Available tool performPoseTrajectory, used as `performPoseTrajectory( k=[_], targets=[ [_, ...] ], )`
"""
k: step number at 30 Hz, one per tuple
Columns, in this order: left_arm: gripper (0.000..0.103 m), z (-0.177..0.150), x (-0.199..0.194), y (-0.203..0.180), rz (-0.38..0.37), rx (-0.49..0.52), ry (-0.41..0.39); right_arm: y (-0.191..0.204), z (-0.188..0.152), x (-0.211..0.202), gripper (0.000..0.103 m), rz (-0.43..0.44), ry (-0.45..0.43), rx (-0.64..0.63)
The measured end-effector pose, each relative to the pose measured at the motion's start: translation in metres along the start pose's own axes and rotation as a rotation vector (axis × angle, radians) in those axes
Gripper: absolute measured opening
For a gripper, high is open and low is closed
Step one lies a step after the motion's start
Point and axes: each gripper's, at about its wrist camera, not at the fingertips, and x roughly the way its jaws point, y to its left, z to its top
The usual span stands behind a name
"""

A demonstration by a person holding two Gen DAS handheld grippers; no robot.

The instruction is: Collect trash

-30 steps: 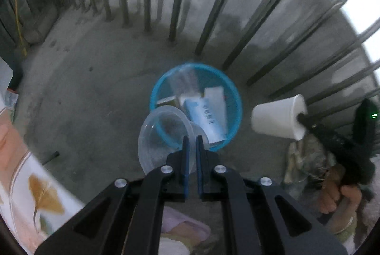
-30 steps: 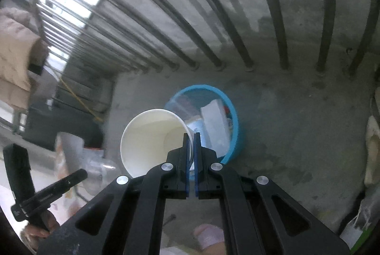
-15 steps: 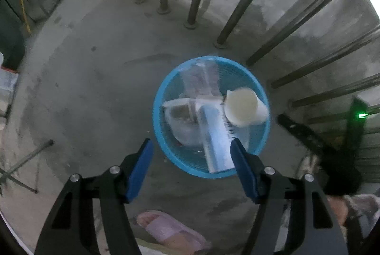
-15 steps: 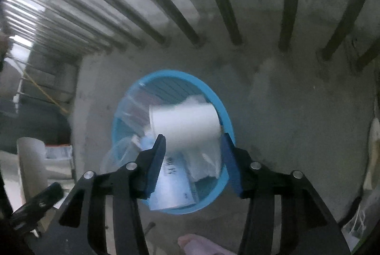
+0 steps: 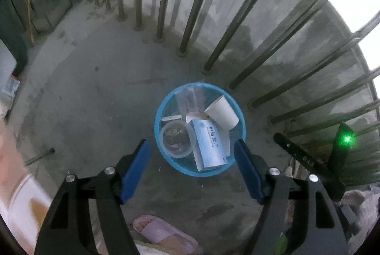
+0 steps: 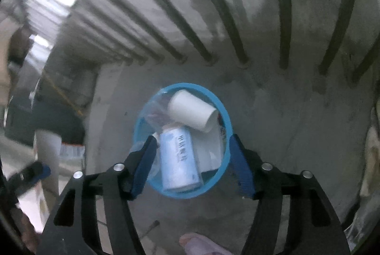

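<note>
A round blue basket (image 5: 157, 123) stands on the concrete floor by the railing. In it lie a white paper cup (image 5: 222, 113) on its side, a clear plastic cup (image 5: 175, 138) and a blue-and-white box (image 5: 209, 146). My left gripper (image 5: 191, 143) hangs above the basket, its jaws opening with nothing held between them. The right wrist view shows the same basket (image 6: 228, 119), paper cup (image 6: 192, 112) and box (image 6: 178, 155). My right gripper (image 6: 192, 138) hovers over them, its jaws also opening and holding nothing.
Grey metal railing bars (image 5: 190, 17) ring the far side of the floor. A pink slipper (image 5: 163, 233) lies just below the left gripper. A thin metal rod (image 5: 39, 156) rests on the floor at left. Cloth bundles (image 5: 363, 207) sit at right.
Both grippers went from shut to wide open. The clear cup left the left one and the white paper cup left the right one; both now lie in the basket.
</note>
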Motion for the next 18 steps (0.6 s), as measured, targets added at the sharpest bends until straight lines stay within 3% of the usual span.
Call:
performPoseTrajectory(
  k=[3,7,10,12,15,18],
  targets=[
    [0.072,-0.015,-0.043,-0.001,0.004,0.024,-0.072,0.023,-0.008,-0.032,0.072,0.015,-0.051,-0.116],
    [0.082,-0.041,-0.107,0.004,-0.011,0.017,-0.215,0.058,-0.015,-0.080,0.082,0.016,-0.162,-0.268],
    [0.098,-0.068,-0.163,0.015,0.008,-0.021,-0.397,0.081,-0.021,-0.109,0.086,0.013,-0.237,-0.346],
    [0.098,-0.093,-0.199,0.027,0.032,-0.079,-0.512,0.100,-0.029,-0.133,0.090,0.048,-0.297,-0.391],
    [0.098,-0.120,-0.232,0.044,0.071,-0.154,-0.560,0.129,-0.042,-0.171,0.095,0.148,-0.363,-0.436],
    [0.098,-0.148,-0.253,0.063,0.119,-0.261,-0.537,0.162,-0.065,-0.207,0.095,0.203,-0.467,-0.534]
  ],
)
